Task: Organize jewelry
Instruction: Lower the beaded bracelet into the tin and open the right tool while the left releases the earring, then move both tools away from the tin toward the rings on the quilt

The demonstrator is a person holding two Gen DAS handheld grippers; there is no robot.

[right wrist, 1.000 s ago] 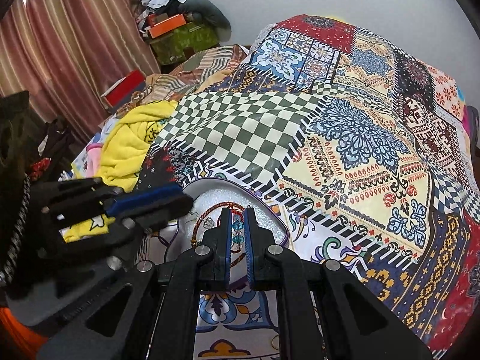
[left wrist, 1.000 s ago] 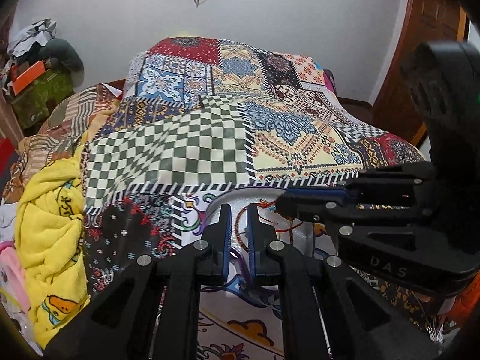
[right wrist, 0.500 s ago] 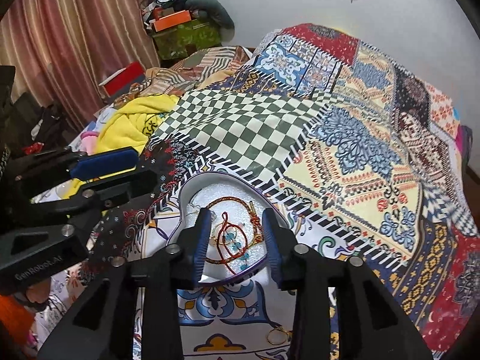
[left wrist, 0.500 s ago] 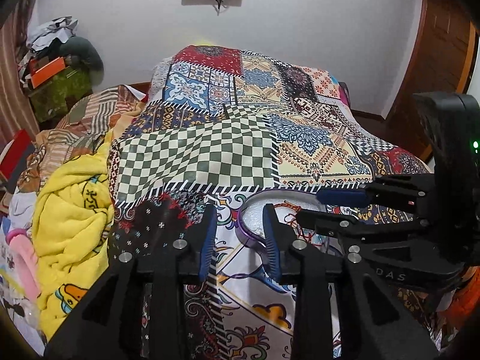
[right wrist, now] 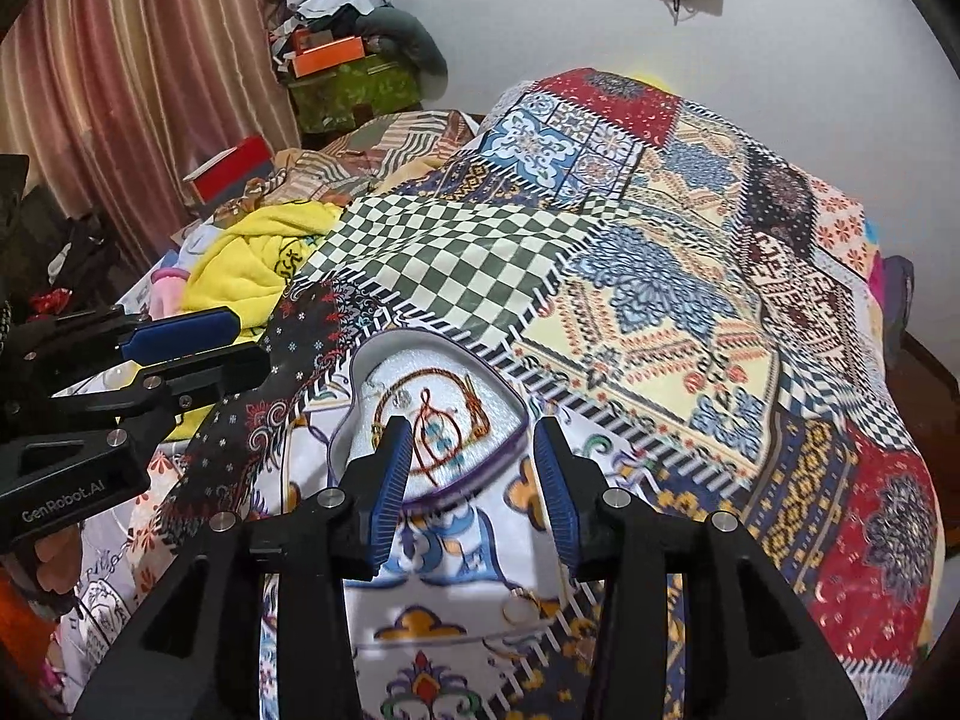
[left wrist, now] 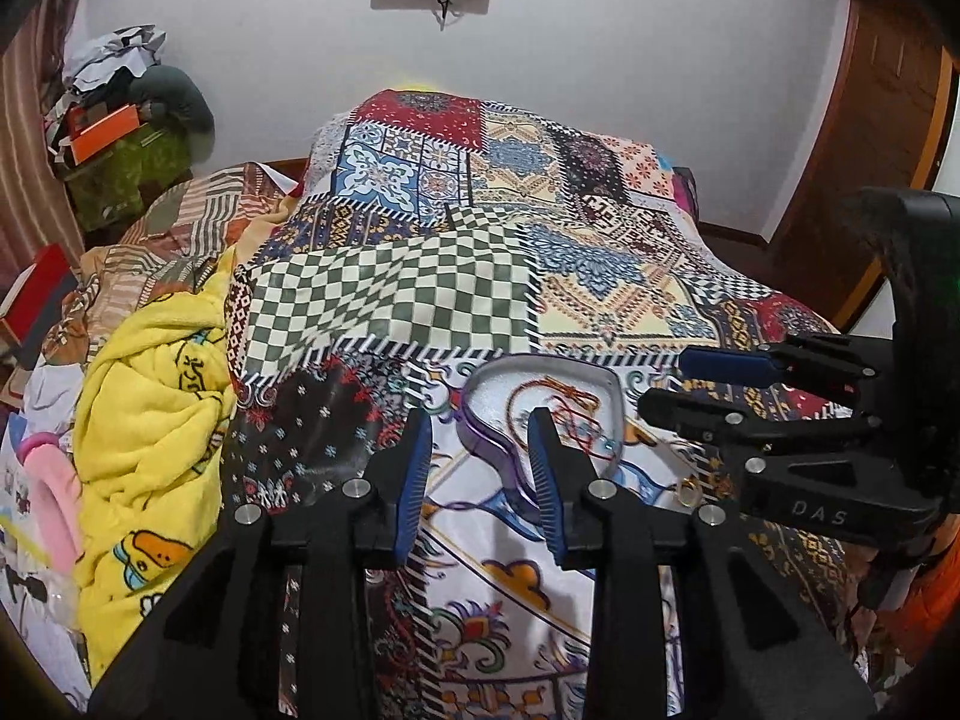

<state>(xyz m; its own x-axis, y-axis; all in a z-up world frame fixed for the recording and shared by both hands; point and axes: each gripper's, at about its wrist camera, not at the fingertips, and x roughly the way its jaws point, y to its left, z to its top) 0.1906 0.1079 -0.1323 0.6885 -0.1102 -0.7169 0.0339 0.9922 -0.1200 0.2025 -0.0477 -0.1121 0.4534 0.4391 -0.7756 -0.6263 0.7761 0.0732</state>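
Jewelry tray (right wrist: pixel 510 405) beneath two wide-open, empty grippers

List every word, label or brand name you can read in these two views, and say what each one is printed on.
"DAS" – on the black body of the right gripper, seen from the left wrist view.
"GenRobot.AI" – on the black body of the left gripper, seen from the right wrist view.
Dark marks on the yellow towel are too distorted to read.
Print on the orange box is too small to read.
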